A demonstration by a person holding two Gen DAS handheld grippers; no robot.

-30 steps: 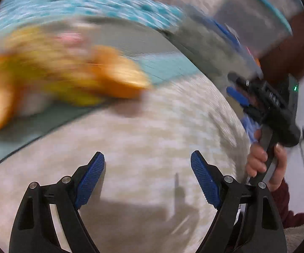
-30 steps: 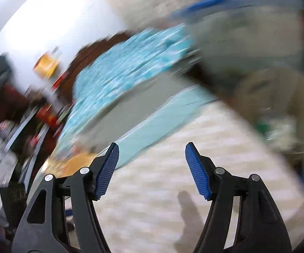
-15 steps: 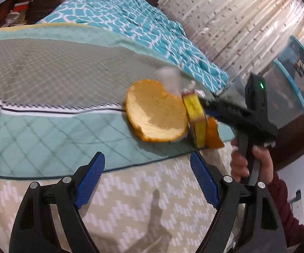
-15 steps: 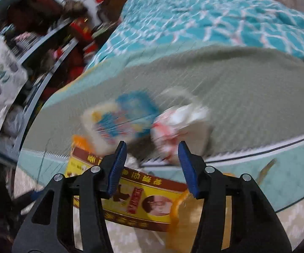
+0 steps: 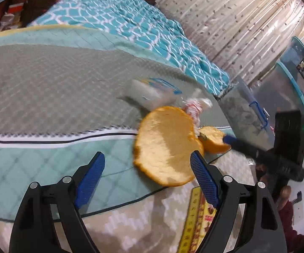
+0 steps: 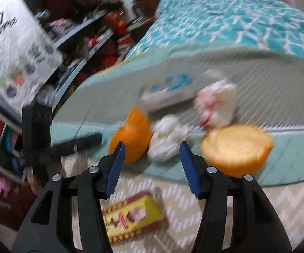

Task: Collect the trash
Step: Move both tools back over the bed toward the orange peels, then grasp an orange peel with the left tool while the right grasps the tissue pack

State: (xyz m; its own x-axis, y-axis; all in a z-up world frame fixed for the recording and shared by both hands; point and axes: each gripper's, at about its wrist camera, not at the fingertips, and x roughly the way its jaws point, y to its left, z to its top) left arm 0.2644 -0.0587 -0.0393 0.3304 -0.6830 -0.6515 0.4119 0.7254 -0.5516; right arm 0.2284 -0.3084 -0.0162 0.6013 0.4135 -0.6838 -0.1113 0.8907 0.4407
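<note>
Both grippers empty, jaws apart: left gripper point(image 5: 146, 181), right gripper point(image 6: 151, 167). Crumpled white tissue wad point(image 6: 166, 142) just beyond right gripper, between small orange peel piece point(image 6: 130, 137) and large cupped orange peel point(image 6: 236, 149). Risk: jaws snag peel or quilted teal blanket point(image 5: 35, 158); blurred view suggests fast motion.

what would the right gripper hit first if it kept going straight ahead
Probably the crumpled white wad: it sits right between the open right gripper fingertips, with the orange peel piece just left of that line. Blur leaves depth unclear.
</note>
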